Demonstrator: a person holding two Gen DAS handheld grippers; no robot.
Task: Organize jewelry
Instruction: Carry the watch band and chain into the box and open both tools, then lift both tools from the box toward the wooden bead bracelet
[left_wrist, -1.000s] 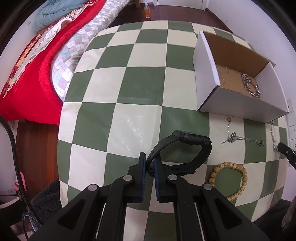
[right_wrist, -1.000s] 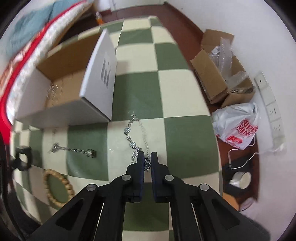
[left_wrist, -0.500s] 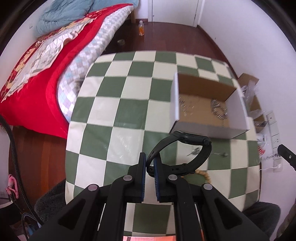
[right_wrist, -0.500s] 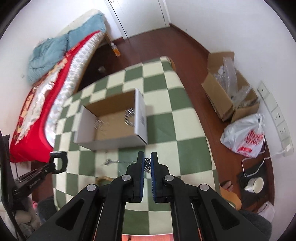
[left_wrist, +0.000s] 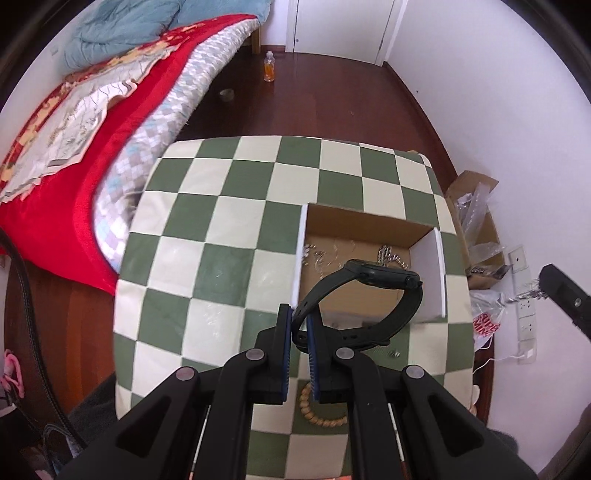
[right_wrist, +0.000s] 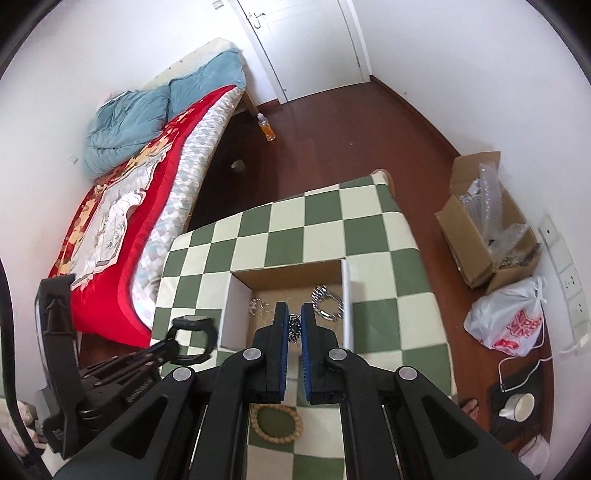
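So the left gripper (left_wrist: 299, 325) has its two fingers pinched on the strap of a black watch (left_wrist: 369, 295), with the rest of the band looping up and to the right of the fingertips and the watch face at the top of the loop. It's held up in the air over the near edge of the open cardboard box (left_wrist: 373, 225) on the green and cream checkered table (left_wrist: 221, 229).

Right gripper (right_wrist: 294, 328) is clamped on a silver chain bracelet (right_wrist: 294, 329), the links bunched right between the blue pads, also up above the box and pointing down into it. Inside the box there's a chunky silver bracelet (right_wrist: 327, 299) lying on the bottom. A wooden bead bracelet (right_wrist: 275, 422) sits on the table, under the right gripper's fingers.
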